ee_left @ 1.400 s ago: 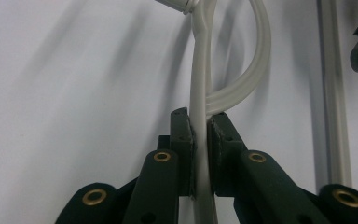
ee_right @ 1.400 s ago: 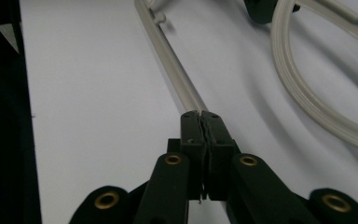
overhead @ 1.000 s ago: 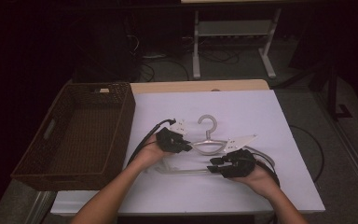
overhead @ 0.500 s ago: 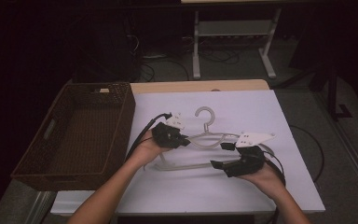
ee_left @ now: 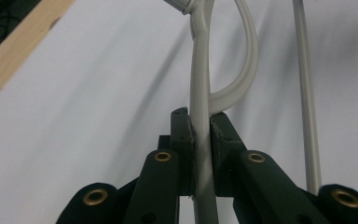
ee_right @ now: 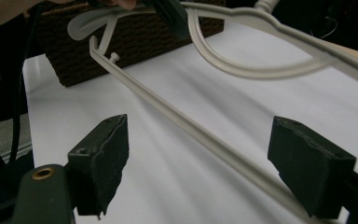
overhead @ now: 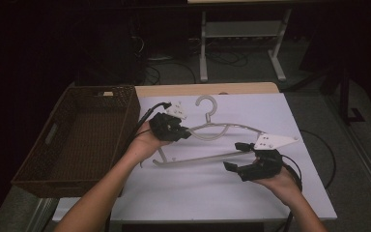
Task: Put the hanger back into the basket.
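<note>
A pale grey plastic hanger (overhead: 222,128) is over the middle of the white table, hook pointing to the far side. My left gripper (overhead: 181,131) is shut on its left shoulder; in the left gripper view the hanger's rod (ee_left: 200,93) runs up between the closed pads (ee_left: 186,149) of the left gripper (ee_left: 200,135). My right gripper (overhead: 235,155) is open near the right end of the lower bar. In the right gripper view the hanger's bar (ee_right: 191,123) crosses the wide gap of the right gripper (ee_right: 205,163), touching neither pad.
A brown woven basket (overhead: 53,145) stands at the table's left edge, close to the left hand, and appears again as the basket (ee_right: 135,32) behind the hanger. Cables trail from both grippers. A metal stand (overhead: 241,34) is on the floor beyond the table.
The left gripper has carried the hanger away from me and slightly left. The right gripper has opened its jaws and shifted a little to the right.
</note>
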